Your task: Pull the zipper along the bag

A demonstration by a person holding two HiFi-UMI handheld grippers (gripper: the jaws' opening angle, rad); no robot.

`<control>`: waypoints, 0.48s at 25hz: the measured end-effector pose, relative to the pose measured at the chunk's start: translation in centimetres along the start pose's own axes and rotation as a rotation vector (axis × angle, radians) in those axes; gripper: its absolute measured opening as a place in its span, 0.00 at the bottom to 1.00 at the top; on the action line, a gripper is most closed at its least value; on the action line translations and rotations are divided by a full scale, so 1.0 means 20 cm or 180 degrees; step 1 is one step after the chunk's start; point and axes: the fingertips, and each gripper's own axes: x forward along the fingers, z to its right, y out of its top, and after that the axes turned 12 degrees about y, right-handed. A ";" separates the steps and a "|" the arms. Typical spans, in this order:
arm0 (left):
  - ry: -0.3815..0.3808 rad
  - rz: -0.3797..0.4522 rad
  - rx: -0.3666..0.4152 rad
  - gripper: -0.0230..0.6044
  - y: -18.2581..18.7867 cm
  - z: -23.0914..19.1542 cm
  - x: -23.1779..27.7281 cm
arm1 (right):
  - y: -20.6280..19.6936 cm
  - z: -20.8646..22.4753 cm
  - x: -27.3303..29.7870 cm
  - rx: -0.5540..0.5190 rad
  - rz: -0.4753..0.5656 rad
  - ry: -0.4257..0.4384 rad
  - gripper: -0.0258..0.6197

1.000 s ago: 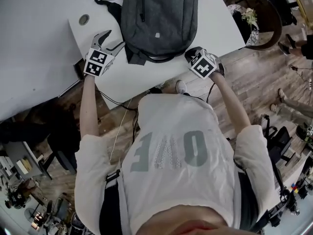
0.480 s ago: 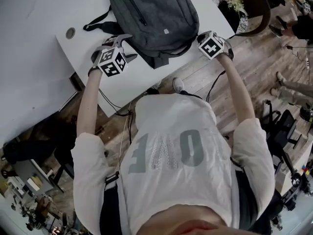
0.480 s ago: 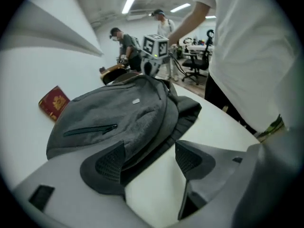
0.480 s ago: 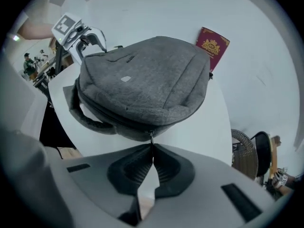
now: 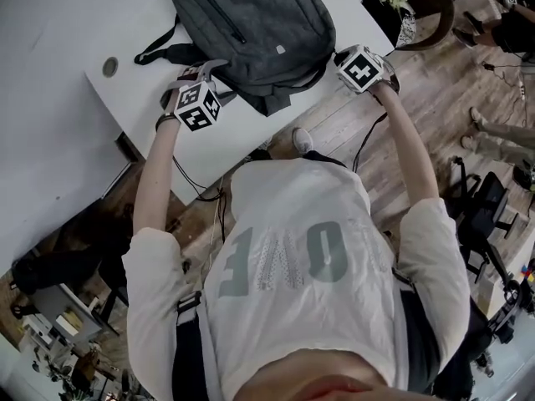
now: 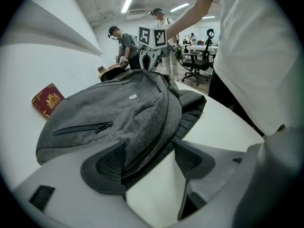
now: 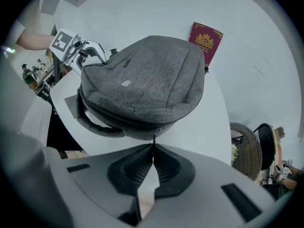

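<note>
The thin dark zipper pull (image 7: 153,137) hangs from the near rim of the grey fabric backpack (image 5: 251,23), which lies flat on the white table (image 5: 247,132). It points straight into the right gripper (image 7: 153,148), whose jaws are pressed together on it. From there the zip track (image 6: 168,103) curves along the bag's edge towards the left gripper (image 6: 148,148). That gripper's jaws stand spread astride the bag's opposite near corner, one pad against the fabric and the other clear of it. Compared with a second ago, the left gripper has come in from the bare table to that corner, and the right stays pinched.
</note>
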 end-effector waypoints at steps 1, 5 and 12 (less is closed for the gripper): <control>-0.0004 0.0012 -0.0021 0.53 0.00 0.00 0.00 | 0.00 0.00 -0.01 -0.0025 -0.0047 0.0033 0.09; -0.0004 0.0040 -0.0075 0.53 -0.01 0.00 0.01 | 0.00 0.00 -0.05 -0.0178 -0.0391 0.0306 0.09; -0.0002 0.0061 -0.0149 0.53 -0.01 0.01 0.02 | 0.01 -0.09 -0.07 -0.0444 -0.1142 0.0878 0.09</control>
